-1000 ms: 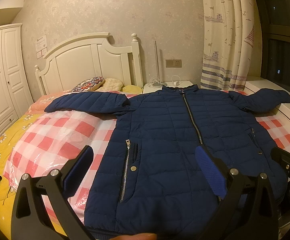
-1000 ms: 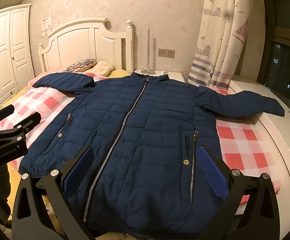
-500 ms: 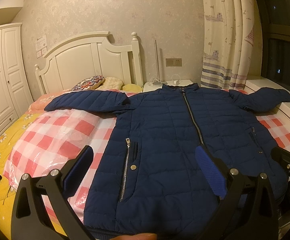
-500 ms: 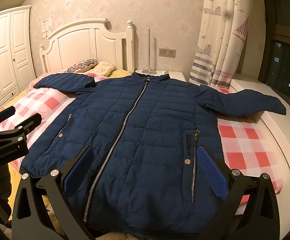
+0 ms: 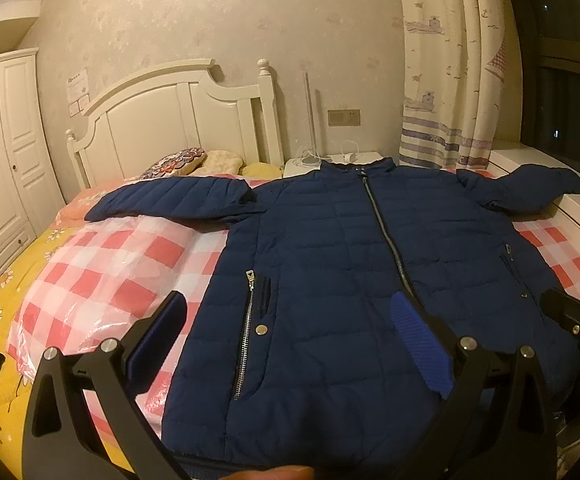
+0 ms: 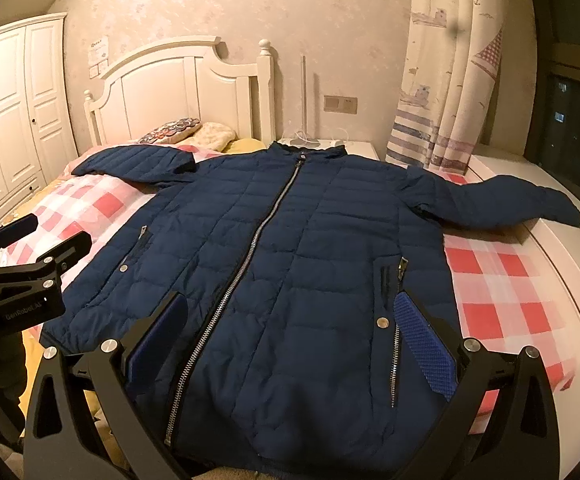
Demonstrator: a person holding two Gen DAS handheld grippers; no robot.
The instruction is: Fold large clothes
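On the bed (image 5: 102, 264) we've got the jacket (image 6: 290, 264) spread flat for folding; left gripper (image 5: 290, 344) and right gripper (image 6: 290, 344) both spread wide, empty.

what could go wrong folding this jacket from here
The navy puffer jacket is thick and quilted, so a fold may spring back open. Its right sleeve lies off the checked cover on the white ledge and could drag or slip down when pulled. The cover looks like glossy plastic, so the jacket may slide rather than crease. Both the left gripper and right gripper hover open, holding nothing.
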